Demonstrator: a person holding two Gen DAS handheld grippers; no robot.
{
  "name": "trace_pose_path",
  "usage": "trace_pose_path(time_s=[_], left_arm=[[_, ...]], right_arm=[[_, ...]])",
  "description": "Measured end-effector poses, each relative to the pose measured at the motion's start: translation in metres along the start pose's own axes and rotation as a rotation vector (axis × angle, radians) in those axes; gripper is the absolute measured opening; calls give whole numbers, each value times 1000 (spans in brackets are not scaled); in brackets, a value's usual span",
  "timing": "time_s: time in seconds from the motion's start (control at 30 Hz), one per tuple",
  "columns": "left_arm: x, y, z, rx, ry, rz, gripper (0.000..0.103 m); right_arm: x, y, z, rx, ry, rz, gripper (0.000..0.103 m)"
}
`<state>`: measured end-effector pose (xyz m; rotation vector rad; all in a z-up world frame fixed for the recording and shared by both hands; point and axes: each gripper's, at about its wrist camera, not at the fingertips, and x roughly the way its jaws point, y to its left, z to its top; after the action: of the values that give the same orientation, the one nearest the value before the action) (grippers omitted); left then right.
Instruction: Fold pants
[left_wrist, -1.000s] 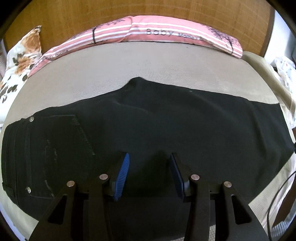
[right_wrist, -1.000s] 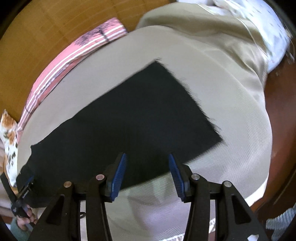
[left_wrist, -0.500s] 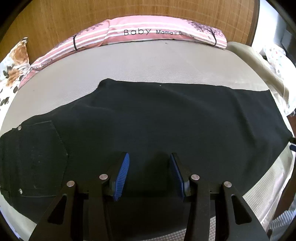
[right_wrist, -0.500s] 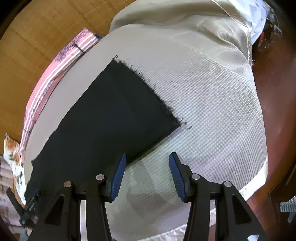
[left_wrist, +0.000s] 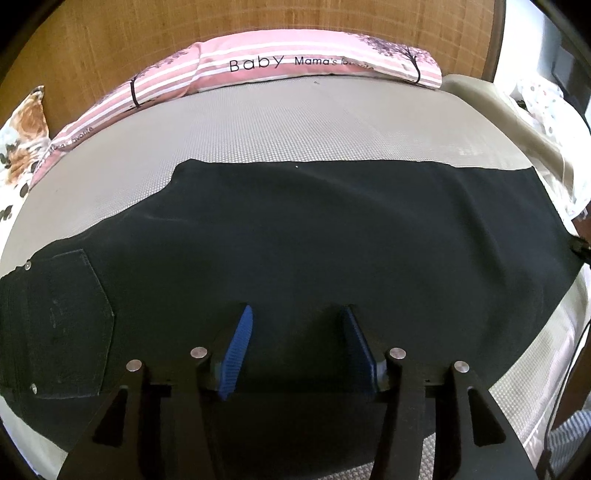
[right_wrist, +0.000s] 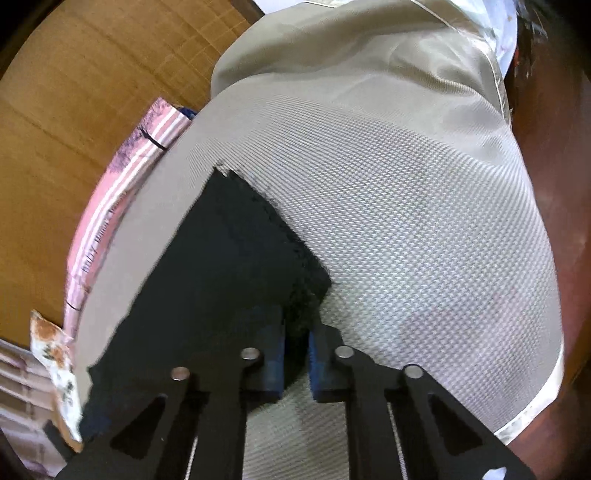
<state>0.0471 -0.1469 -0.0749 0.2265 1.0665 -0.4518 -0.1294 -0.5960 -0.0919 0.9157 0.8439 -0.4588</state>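
Pants (left_wrist: 295, 236), black and already doubled lengthwise, lie flat across a bed (left_wrist: 295, 125), waist left, hems right. The right tool (right_wrist: 295, 350) is clenched on the near hem corner; the left tool (left_wrist: 295, 332) hovers released above mid-leg. The hem-to-waist fold appears to be starting, and calls for lifting that corner toward the pocket (left_wrist: 70, 325). The right view is blurred, and the waistband runs out of frame.
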Motion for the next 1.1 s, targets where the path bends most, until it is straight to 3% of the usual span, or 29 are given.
trace_pose_path(time_s=[0.3,0.67,0.87,1.1], left_arm=[[-12,25,4,-92,-26,-36,53],[-25,52,4,-177,-53,-46,53],[-35,73,6,-222,-80,-53,53],[-46,108,2,-273,-81,-74,53]], right_arm=[[-15,74,0,-56,-8,173,8],[-5,140,-17,-192,31,185,8],[23,206,-53,-292,117,258,8],[60,278,-120,-453,270,335,8]])
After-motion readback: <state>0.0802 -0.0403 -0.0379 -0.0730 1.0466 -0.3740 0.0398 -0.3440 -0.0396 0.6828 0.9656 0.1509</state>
